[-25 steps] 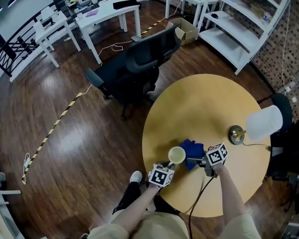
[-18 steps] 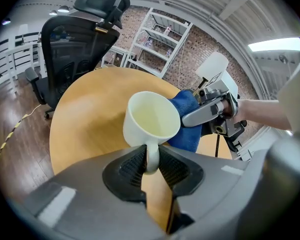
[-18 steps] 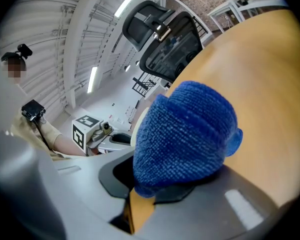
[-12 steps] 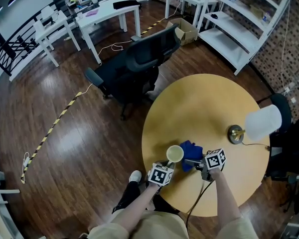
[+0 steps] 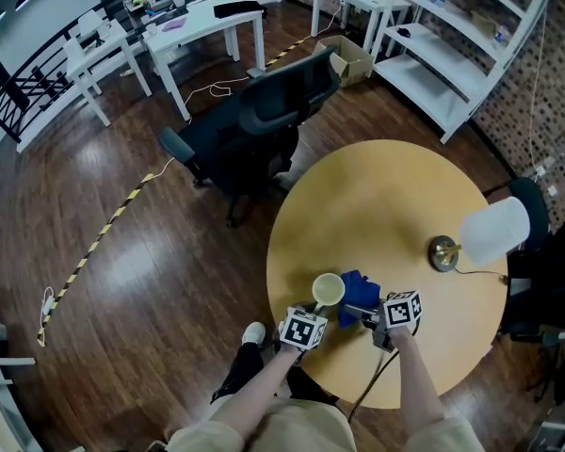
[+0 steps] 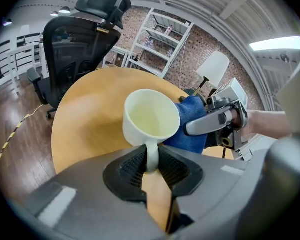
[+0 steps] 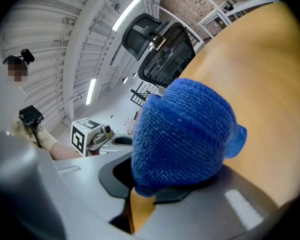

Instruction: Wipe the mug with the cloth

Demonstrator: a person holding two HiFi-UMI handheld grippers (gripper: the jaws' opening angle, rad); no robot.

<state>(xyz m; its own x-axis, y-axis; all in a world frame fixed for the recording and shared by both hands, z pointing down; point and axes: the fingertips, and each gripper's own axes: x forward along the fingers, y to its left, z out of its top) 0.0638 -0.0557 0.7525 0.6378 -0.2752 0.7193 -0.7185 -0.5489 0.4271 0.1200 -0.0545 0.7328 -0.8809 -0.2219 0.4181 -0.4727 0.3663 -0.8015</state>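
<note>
We've got the left gripper [image 6: 151, 163] with fingers just closing, pinched on the mug [image 6: 151, 118] handle at the table [image 6: 90, 115] edge; right gripper [image 7: 142, 194] clamps the cloth [image 7: 182, 134] beside it. Risk: wipe pressure twists mug loose

The empty cream mug [image 5: 328, 290] is tilted, mouth upward, at lower centre of the head view. The bunched blue cloth [image 5: 360, 284] lies against its right side
</note>
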